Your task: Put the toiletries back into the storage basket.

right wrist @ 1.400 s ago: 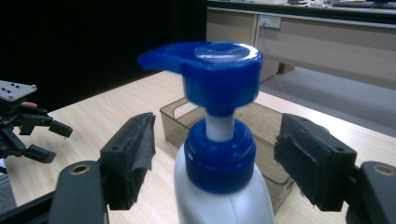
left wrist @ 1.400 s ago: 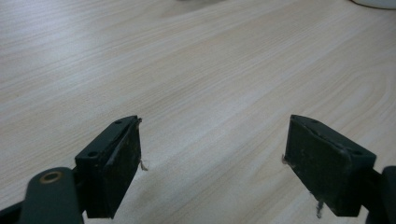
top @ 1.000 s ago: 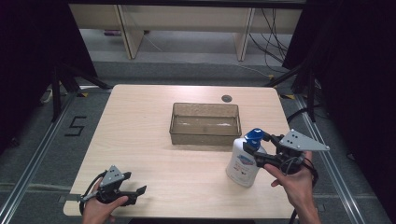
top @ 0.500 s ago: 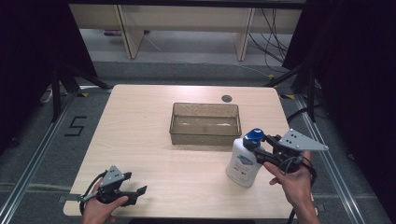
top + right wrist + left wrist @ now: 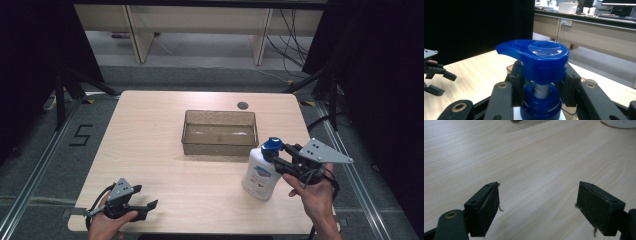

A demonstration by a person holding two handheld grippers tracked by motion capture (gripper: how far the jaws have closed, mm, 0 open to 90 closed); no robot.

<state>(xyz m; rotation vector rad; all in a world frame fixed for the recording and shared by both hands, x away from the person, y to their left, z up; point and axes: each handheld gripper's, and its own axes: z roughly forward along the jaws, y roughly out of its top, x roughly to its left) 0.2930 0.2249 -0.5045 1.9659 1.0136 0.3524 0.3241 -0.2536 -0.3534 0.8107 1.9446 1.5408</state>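
**Pump bottle taken by the neck**

The right gripper (image 5: 274, 156) has just been closing, and its jaws now clamp on the neck of the pump bottle (image 5: 260, 176) — the thin stem between the blue pump head (image 5: 537, 53) and the blue screw collar (image 5: 541, 106). In the right gripper view the two black pads sit against either side of that stem, tucked beneath the overhang of the head. The bottle stands upright on the table (image 5: 165, 145), directly in front of the right gripper, its white body hanging below the jaws; the clear tray (image 5: 220, 132) lies just beyond it.

The left gripper (image 5: 150, 205) rests low over the near edge of the table, well apart from the bottle, with its jaws spread wide and nothing between them.

How the bottle will likely handle: the plastic is hard at the collar and head, so the neck is a stiff, sure place to grip — the head's rim should stop the bottle from slipping down through the pads. The body looks smooth and rounded, a poorer place for narrow jaws. If it is full, the weight sits low and the bottle may swing under the grip when lifted, and a push downwards on the head could pump out its contents.
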